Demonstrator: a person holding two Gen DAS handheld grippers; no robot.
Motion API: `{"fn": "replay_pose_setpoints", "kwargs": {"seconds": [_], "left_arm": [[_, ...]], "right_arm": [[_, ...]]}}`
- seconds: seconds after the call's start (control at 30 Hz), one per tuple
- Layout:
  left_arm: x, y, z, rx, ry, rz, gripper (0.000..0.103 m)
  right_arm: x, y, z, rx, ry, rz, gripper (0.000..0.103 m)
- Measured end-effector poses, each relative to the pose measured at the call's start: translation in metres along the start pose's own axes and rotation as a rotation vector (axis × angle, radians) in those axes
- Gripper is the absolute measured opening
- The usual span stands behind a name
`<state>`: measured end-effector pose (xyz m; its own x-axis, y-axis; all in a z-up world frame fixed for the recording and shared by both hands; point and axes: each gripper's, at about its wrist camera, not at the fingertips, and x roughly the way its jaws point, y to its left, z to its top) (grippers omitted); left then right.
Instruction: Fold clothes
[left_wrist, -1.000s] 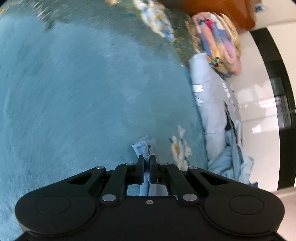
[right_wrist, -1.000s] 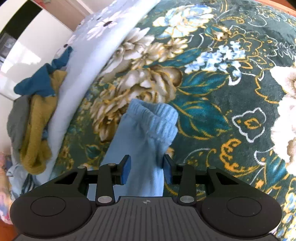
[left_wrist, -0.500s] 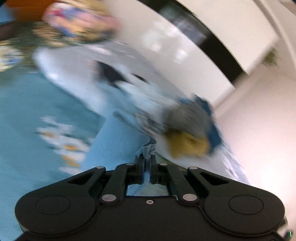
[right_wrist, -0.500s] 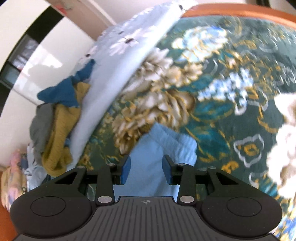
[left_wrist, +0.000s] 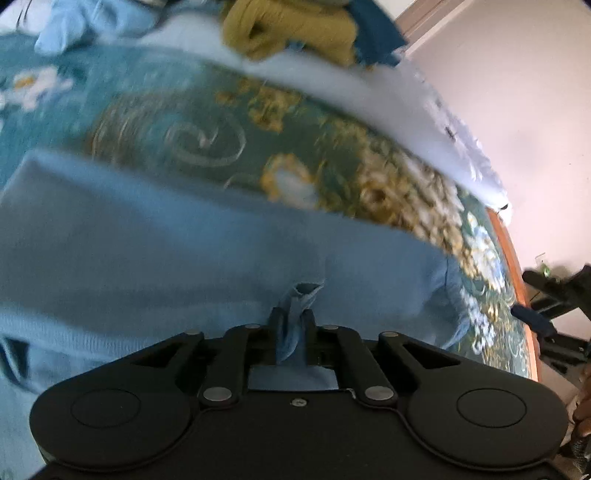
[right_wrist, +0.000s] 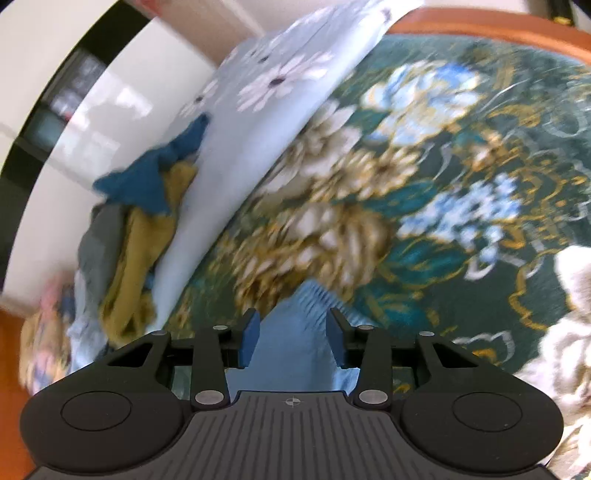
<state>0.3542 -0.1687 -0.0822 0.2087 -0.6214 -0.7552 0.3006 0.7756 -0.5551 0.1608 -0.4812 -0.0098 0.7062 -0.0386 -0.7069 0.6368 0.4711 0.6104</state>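
Observation:
A light blue knit garment lies spread on the dark green floral bed cover. My left gripper is shut on a pinched fold of this garment and holds it just above the rest of the cloth. In the right wrist view, my right gripper is open, its blue-padded fingers on either side of the garment's ribbed cuff, not closed on it. The right gripper also shows at the right edge of the left wrist view.
A pale blue daisy-print quilt runs along the bed's far side. A pile of mustard, teal and grey clothes lies on it. The orange wooden bed edge borders the cover. A white wall lies beyond.
My left gripper has swung round with the pinched fold, from facing plain teal cover to facing the garment and quilt. My right gripper has drawn back along the sleeve, still open.

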Motion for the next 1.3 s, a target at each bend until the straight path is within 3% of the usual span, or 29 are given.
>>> {"fn": "replay_pose_setpoints", "kwargs": {"seconds": [0.03,0.07,0.27,0.33,0.47,0.6,0.77,0.8,0.83,0.93,1.0,1.1,1.3], "left_arm": [[-0.006,0.003,-0.002,-0.012,0.005,-0.007,0.034],[-0.014,0.005,-0.004,-0.021,0.004,-0.011,0.042],[-0.072,0.024,-0.020,-0.023,-0.046,0.081,0.042],[-0.087,0.037,-0.024,-0.049,-0.062,0.123,0.042],[-0.099,0.066,-0.032,-0.054,-0.056,0.258,0.042],[-0.098,0.086,-0.035,-0.053,-0.051,0.302,0.042],[-0.085,0.096,-0.031,-0.001,-0.067,0.364,0.042],[-0.084,0.098,-0.030,-0.003,-0.080,0.360,0.042],[-0.082,0.099,-0.029,0.002,-0.089,0.369,0.042],[-0.081,0.101,-0.026,0.008,-0.141,0.433,0.042],[-0.087,0.105,-0.028,-0.029,-0.189,0.486,0.050],[-0.094,0.112,-0.036,-0.095,-0.220,0.507,0.052],[-0.100,0.124,-0.043,-0.166,-0.233,0.485,0.055]], "right_arm": [[0.006,0.003,-0.003,-0.015,0.034,0.024,0.040],[0.014,0.008,-0.008,-0.027,0.072,0.050,0.040],[0.072,0.043,-0.051,-0.102,0.348,0.156,0.042],[0.089,0.052,-0.069,-0.127,0.427,0.149,0.042],[0.108,0.060,-0.091,-0.159,0.490,0.119,0.042],[0.123,0.061,-0.101,-0.119,0.554,0.103,0.042],[0.137,0.059,-0.109,-0.062,0.606,0.091,0.036],[0.141,0.059,-0.111,-0.045,0.622,0.103,0.017],[0.144,0.060,-0.112,-0.049,0.631,0.108,0.007],[0.141,0.072,-0.110,-0.111,0.610,0.114,0.005],[0.132,0.080,-0.106,-0.147,0.573,0.146,0.004],[0.117,0.084,-0.103,-0.182,0.525,0.154,0.004],[0.132,0.066,-0.113,-0.181,0.533,0.017,0.004]]}}
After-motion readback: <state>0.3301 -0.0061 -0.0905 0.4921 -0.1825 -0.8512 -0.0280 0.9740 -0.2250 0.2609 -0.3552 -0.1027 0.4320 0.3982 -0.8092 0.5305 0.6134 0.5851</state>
